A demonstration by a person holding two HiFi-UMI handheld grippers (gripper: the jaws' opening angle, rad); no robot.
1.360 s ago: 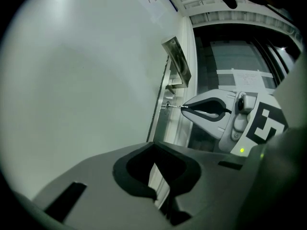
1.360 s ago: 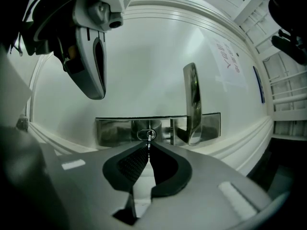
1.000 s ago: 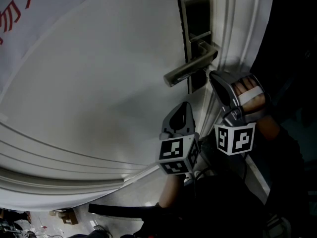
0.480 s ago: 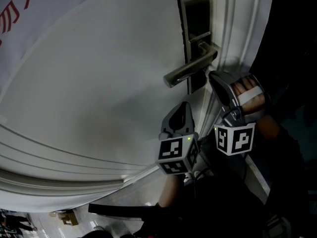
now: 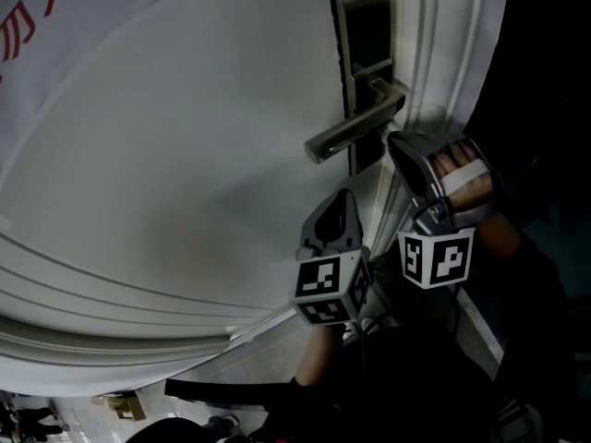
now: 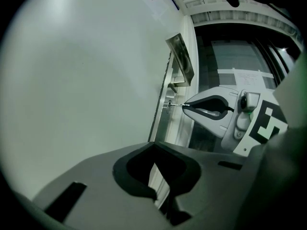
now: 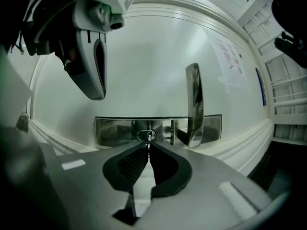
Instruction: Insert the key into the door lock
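Note:
The steel lock plate (image 5: 362,53) with its lever handle (image 5: 351,129) sits on the white door (image 5: 185,155). My right gripper (image 5: 394,139) is at the plate's lower end, shut on a small key (image 7: 149,141). The key's tip is at the keyhole (image 7: 147,135) in the lock plate (image 7: 115,131), beside the handle (image 7: 194,104). In the left gripper view the key (image 6: 175,105) bridges the right gripper (image 6: 211,110) and the lock. My left gripper (image 5: 343,197) hangs just below the handle, close to the door; its jaws (image 6: 154,146) are shut with nothing in them.
The moulded door frame (image 5: 452,53) runs along the right, with darkness beyond it. A white sheet with red print (image 5: 28,26) hangs on the door at the upper left. The person's arms and dark clothing (image 5: 434,367) fill the lower right.

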